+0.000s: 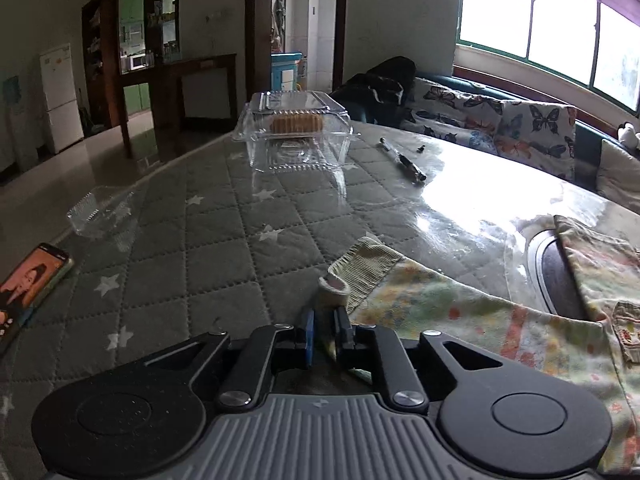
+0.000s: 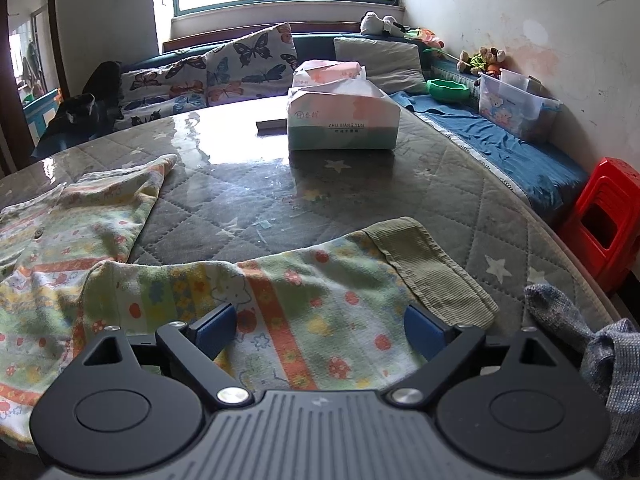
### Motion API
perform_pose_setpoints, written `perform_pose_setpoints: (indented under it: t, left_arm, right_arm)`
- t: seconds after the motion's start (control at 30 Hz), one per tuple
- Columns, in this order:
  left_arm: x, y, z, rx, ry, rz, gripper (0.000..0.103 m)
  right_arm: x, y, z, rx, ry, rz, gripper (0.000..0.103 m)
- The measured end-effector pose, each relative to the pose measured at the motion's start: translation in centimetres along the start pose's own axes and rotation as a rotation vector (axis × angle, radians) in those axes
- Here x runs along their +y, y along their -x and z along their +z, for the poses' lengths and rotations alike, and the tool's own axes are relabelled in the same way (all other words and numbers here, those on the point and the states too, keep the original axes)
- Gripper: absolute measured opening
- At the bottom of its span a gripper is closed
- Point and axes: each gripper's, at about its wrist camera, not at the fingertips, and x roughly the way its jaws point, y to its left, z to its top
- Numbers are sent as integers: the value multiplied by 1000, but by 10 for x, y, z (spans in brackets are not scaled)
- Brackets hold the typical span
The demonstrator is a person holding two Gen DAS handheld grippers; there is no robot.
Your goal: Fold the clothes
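Left hand-held gripper sits low over the quilted surface with its jaws nearly together, a narrow gap between the blue pad and the black one. A ribbed cuff of the floral garment pokes up just past the tips, and printed cloth lies between and under the fingers. Whether the pads press that fabric cannot be told from this view; the slit looks slack, so I judge the sleeve is being let go.

Right hand-held gripper hangs with its 2 jaws spread wide, holding nothing. It hovers above the other sleeve, which lies flat, its green ribbed cuff just beyond the right fingertip. A grey knitted cloth sits at the near right edge.

The garment itself lies spread across the near part of the surface, its body to the left in the right wrist view.

To do this step well, I would lay each sleeve flat across the body before releasing, keep the cuff from curling, and smooth wrinkles so the next fold comes out square.

Farther off stand a clear plastic clamshell box, a pen and a tissue pack. A phone lies at the left edge. None blocks the fold.
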Motion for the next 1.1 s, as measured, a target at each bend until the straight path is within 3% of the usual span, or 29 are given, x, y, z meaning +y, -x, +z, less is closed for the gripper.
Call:
perform_pose_setpoints:
  t: [0.2,0.5,0.7,0.83,0.97,1.1]
  left_arm:
    - [-10,20,2,-17,-22,-23,28]
    - [-95,50,-12,15,-216,-354,30]
    - [-144,48,-25,52,-316,-477,30]
    - [-156,40,-34,104,-343,-494,31]
    - [-155,41,-41,103,-369,-505,39]
    - [-156,46,-43,94,-390,-517,39]
  right_arm:
    - [4,7,-4,-9,16,20,93]
    - [6,13,-5,-13,29,32,93]
    - [16,31,-3,-30,75,91,92]
    - [32,43,0,-40,129,154,91]
    - [52,56,1,-45,180,229,85]
    - [85,68,-1,-35,271,341,77]
